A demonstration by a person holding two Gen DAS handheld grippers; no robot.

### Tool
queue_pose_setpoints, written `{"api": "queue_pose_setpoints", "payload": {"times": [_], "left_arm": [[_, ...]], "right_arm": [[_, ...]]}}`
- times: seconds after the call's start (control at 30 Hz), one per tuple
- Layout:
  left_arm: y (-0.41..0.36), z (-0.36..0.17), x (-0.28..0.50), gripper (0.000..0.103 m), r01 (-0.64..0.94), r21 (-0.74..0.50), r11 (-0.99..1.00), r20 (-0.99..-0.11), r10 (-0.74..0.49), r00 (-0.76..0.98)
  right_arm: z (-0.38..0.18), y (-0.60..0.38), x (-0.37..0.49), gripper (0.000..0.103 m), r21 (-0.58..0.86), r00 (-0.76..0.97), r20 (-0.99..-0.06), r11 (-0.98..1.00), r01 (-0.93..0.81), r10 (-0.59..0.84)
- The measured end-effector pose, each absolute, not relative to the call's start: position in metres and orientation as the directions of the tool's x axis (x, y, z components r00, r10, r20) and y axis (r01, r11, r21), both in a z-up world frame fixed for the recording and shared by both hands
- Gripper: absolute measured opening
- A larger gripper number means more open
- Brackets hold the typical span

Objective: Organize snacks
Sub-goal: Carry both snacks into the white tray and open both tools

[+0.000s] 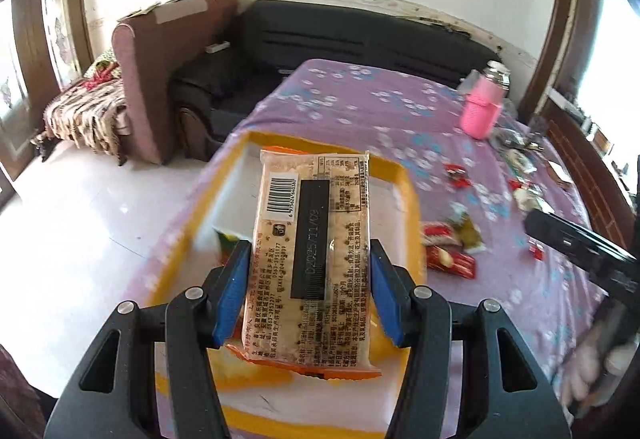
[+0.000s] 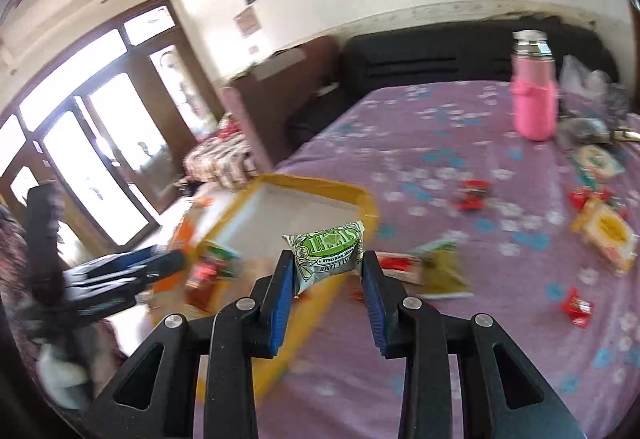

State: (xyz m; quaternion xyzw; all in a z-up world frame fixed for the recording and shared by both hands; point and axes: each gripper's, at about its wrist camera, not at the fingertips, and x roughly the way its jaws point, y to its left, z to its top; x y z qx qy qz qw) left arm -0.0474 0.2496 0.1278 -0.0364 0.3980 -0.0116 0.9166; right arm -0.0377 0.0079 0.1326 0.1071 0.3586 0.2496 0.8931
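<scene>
The left wrist view is showing the left tongs [image 1: 308, 271] pinching a long cracker packet [image 1: 310, 239] by its two sides, barcode and printed back facing the camera, held above the yellow-rimmed box [image 1: 404, 179] at the near end of the worktop's purple flowered cloth [image 1: 360, 107]. Only this view is looking straight down into the box: its white floor is mostly bare, with a colourful wrapper's edge peeking out beside the left blue pad.

The right wrist view is showing what the other misses: the right tongs [image 2: 326, 281] pinching a small green-and-white lime candy sachet [image 2: 326, 253], hanging over the box's near corner [image 2: 316, 301], and a red and green packet [image 2: 212, 271] lying inside the box. A pink flask [image 2: 534, 95] is standing upright at the far end, with red wrapped candies [image 2: 474, 195] and a yellow packet [image 2: 608, 235] lying scattered on the cloth outside the box.
</scene>
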Motion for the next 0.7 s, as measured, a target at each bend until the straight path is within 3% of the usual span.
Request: {"api": "queue_pose_setpoints", "payload": {"times": [0.17,0.6,0.7], "left_arm": [[0.274,0.103,-0.01,0.055,-0.042,-0.138,0.99,-0.773,-0.081,0.629],[0.281,0.055,0.046,0.055,-0.06,-0.199,0.978,-0.834,-0.137,0.535],[0.283,0.05,0.048,0.055,-0.068,-0.226,0.972,-0.834,-0.156,0.529]], "right_arm": [[0.128,0.054,-0.014,0.034,0.366,0.568,-0.629,0.846,-0.387,0.531],[0.049,0.134,0.041,0.034,0.27,0.462,-0.778,0.891,-0.364,0.425],[0.039,0.141,0.046,0.039,0.238,0.46,-0.794,0.9,-0.364,0.396]]}}
